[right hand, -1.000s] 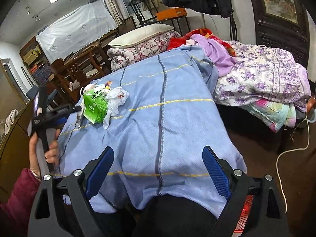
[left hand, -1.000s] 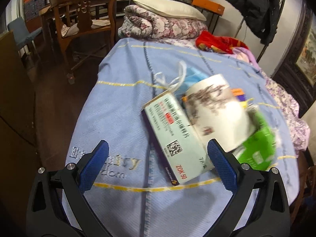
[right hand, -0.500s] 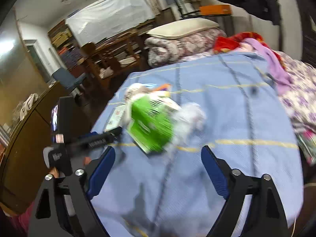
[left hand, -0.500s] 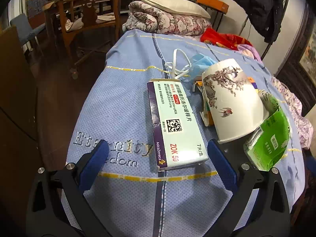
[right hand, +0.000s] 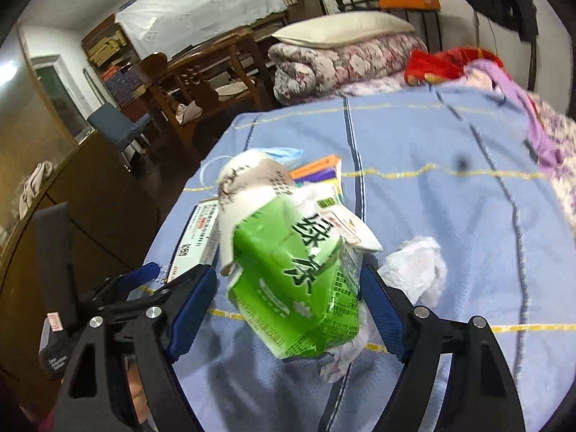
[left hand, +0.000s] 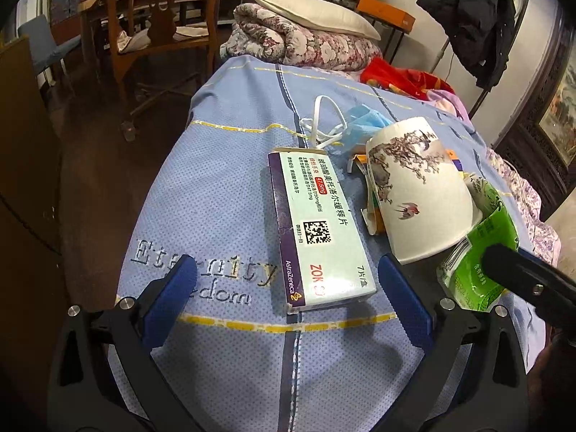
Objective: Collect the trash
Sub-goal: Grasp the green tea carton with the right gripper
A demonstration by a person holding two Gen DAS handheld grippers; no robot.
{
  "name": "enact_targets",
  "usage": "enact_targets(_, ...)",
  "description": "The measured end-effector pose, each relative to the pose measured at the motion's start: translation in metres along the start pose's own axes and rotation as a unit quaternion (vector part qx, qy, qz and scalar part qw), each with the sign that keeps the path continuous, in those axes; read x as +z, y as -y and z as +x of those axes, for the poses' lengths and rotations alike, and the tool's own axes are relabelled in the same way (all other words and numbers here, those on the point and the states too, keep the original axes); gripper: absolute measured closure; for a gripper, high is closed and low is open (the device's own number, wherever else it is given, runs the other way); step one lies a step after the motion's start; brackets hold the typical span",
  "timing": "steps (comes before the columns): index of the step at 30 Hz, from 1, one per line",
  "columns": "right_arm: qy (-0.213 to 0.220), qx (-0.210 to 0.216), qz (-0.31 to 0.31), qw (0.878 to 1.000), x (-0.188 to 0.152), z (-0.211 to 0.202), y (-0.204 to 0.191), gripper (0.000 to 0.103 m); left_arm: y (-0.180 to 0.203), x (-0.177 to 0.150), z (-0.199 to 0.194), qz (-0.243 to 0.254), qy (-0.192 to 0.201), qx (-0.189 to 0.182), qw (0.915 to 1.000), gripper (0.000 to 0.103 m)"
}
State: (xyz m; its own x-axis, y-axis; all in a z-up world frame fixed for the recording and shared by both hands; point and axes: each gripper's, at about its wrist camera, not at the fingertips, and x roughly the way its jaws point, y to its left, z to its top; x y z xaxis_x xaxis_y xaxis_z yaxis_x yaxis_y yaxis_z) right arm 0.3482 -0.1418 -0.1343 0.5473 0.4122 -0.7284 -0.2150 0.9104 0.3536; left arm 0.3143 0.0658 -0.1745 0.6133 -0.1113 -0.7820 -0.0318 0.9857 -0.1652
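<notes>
Trash lies on a blue bed cover (left hand: 223,180). A white and purple medicine box (left hand: 316,230) lies between the open fingers of my left gripper (left hand: 288,288). Beside it is a tipped white paper cup (left hand: 417,194) with a bird print, a crushed green tea carton (left hand: 478,252) and a blue face mask (left hand: 360,122). In the right wrist view the green carton (right hand: 298,277) sits between the open fingers of my right gripper (right hand: 288,298), not clamped. A crumpled white tissue (right hand: 417,266) lies to its right, and the paper cup (right hand: 248,183) lies behind.
A folded floral quilt with a pillow (left hand: 309,36) sits at the bed's far end, with red and purple clothes (left hand: 406,79) to the right. A wooden chair (left hand: 158,25) and dark floor are to the left. A wooden cabinet (right hand: 46,187) stands left of the bed.
My right gripper has swung left and closed in on the green carton, which now sits between its fingers. My left gripper has moved nearer the medicine box and now straddles it.
</notes>
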Motion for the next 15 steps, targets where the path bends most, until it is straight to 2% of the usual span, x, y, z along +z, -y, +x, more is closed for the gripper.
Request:
enact_targets(1, -0.001, 0.007, 0.006, 1.0, -0.002, 0.003, 0.003, 0.031, 0.0, 0.0, 0.0, 0.001, 0.0, 0.001, 1.0, 0.007)
enact_targets(2, 0.0, 0.01, 0.008, 1.0, -0.004, 0.003, 0.006, 0.044, 0.0, 0.0, 0.0, 0.002, -0.001, 0.002, 1.0, 0.007)
enact_targets(4, 0.012, 0.015, 0.003, 1.0, -0.005, -0.003, 0.005, 0.059, 0.001, 0.0, 0.001, 0.004, -0.002, 0.005, 1.0, 0.007)
enact_targets(7, 0.034, 0.033, -0.003, 0.999, -0.004, -0.019, 0.002, 0.061, 0.002, 0.0, 0.002, 0.007, -0.003, 0.009, 0.9999, 0.007)
enact_targets(15, 0.095, 0.008, -0.023, 0.995, -0.014, -0.077, 0.0, 0.061, 0.006, -0.001, 0.005, 0.017, -0.008, 0.023, 0.9996, 0.007)
